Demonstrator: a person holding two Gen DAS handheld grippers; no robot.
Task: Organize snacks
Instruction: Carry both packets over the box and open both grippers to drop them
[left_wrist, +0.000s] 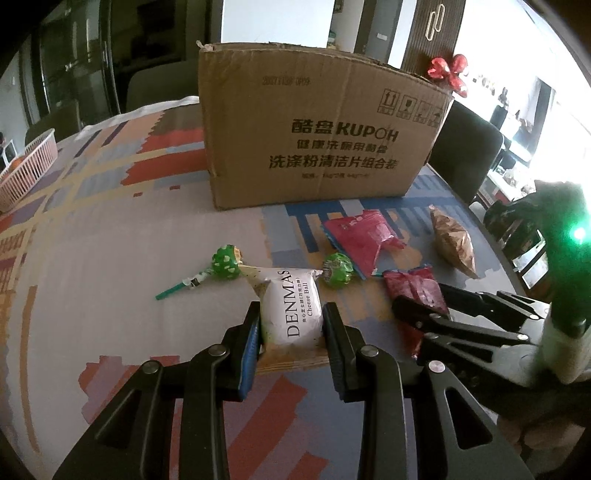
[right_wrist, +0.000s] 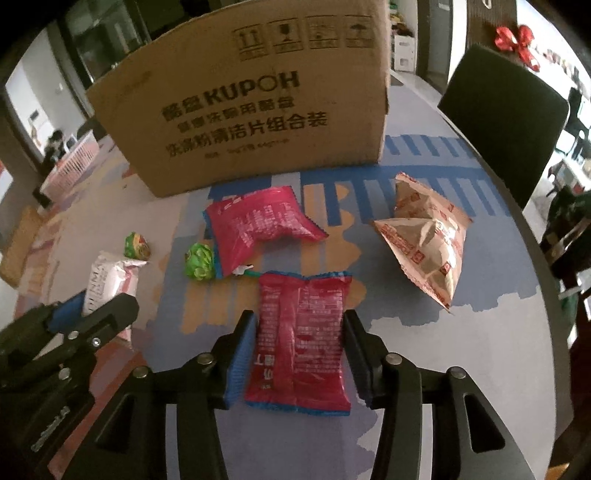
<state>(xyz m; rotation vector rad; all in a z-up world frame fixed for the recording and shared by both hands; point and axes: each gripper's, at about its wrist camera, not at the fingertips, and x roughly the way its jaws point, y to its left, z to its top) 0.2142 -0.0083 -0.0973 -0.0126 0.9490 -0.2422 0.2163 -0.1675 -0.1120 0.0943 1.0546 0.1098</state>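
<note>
My left gripper (left_wrist: 291, 325) has its two fingers touching the sides of a white DENMAS cheese-ball pack (left_wrist: 291, 310) that lies on the table. My right gripper (right_wrist: 300, 343) is open, its fingers on either side of a red snack pack (right_wrist: 299, 339) with small gaps. A tall cardboard box (left_wrist: 314, 129) stands behind the snacks. Two green lollipops (left_wrist: 225, 263) (left_wrist: 337, 274), a second red pack (right_wrist: 255, 229) and a beige-brown pack (right_wrist: 424, 243) lie loose on the table. The right gripper also shows in the left wrist view (left_wrist: 417, 317).
The table wears a patterned cloth (left_wrist: 110, 229). A pink basket (left_wrist: 26, 166) sits at the far left. A dark chair (right_wrist: 506, 114) stands by the table's right edge. A red bow (left_wrist: 448, 72) hangs behind the box.
</note>
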